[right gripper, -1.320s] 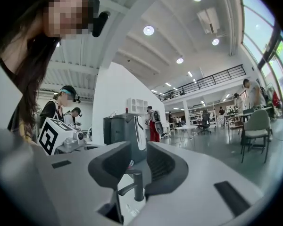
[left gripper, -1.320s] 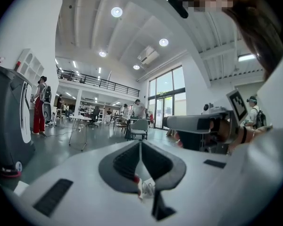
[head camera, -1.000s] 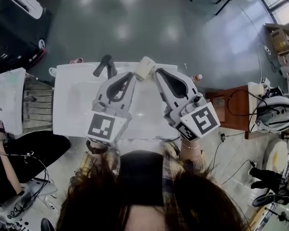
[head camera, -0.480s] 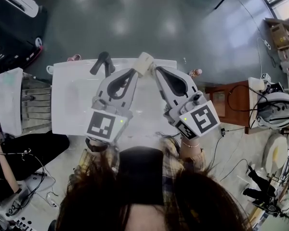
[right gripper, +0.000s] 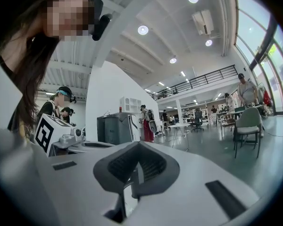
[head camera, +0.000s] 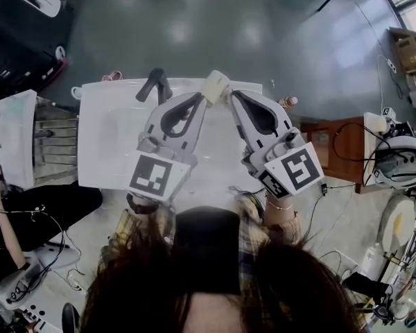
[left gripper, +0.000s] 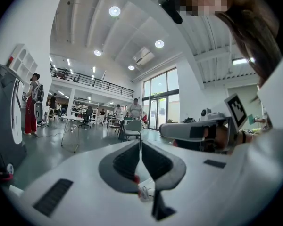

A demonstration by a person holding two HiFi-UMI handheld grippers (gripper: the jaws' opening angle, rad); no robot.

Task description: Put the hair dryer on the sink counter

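**A:** OVER THE SINK COUNTER: You stand at the near edge of the white sink counter [head camera: 97,158] with a gripper in each hand. Both are held level above it and angled inward, so their tips nearly meet.

**B:** Your left gripper [head camera: 200,100] has its jaws pressed flat together, pad against pad, gripping nothing. Its own view looks out across the hall toward a white chair [left gripper: 132,128].

**A:** Your right gripper [head camera: 233,96] is the same, with its jaws closed on each other and nothing between them. Its marker cube [head camera: 296,172] faces up toward you.

**B:** What looks to be the hair dryer [head camera: 215,87] sits at the far edge of the counter, just beyond the two tips and between them. Only a cream, blunt barrel end shows, and the rest is hidden behind your grippers. The head view does not show whether either tip touches it, and neither gripper view shows it at all.

**A:** To its left, also at the far edge, what appears to be a dark faucet [head camera: 154,85] rises just beside your left gripper.

**B:** A brown wooden cabinet [head camera: 333,151] stands off the counter's right end. On your left, a seated person [head camera: 48,210] in black sits apart from the counter on the grey floor [head camera: 229,26].
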